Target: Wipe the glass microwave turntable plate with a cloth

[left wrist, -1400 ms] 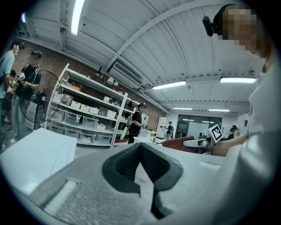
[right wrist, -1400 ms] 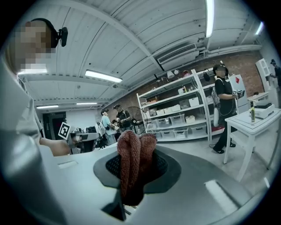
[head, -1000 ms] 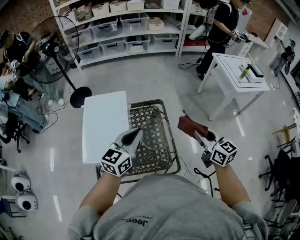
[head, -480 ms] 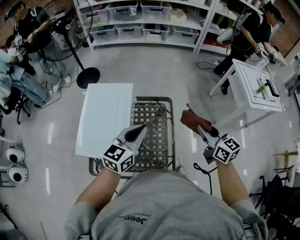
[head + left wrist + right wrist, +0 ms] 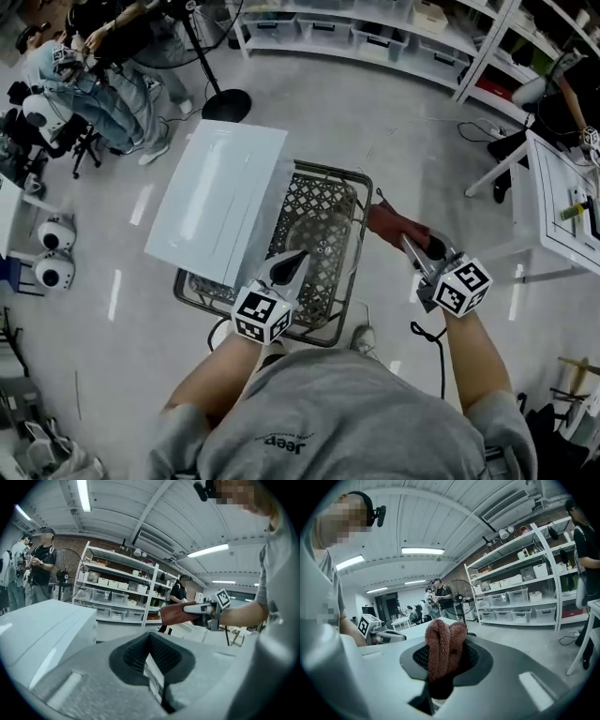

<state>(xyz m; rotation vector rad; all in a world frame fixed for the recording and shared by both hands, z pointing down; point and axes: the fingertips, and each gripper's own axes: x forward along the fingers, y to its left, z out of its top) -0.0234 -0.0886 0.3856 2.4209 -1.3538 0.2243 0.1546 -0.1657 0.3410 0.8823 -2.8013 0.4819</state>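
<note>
Glass, clear and hard to pick out from above: plate held up over the wire basket, seemingly not resting on it, though hard to say for sure through the see-through disc. Pinched at the near rim only by the left gripper, pressed together on a thin pale edge in the left gripper view, with very little glass inside the bite. Off to the right and apart from the plate, a red-brown cloth, bunched into a lump and clamped in the right gripper, seen in the right gripper view as a folded wad standing out past the tips. No contact between cloth and glass, so wiping judged not under way at this moment. Main danger: slipping, from smooth glass, a shallow hold and a push from the cloth far from the pinch, likely to lever the disc round or out. Next: a drop onto the metal wires below, with chipping or cracking. Also possible: hard gripper tips knocking the glass with too little cloth in front, or a misjudged approach because of the transparency. Beside the basket a white box, close enough to catch a swinging edge. On the floor by the feet a dark cable, a tripping risk.
</note>
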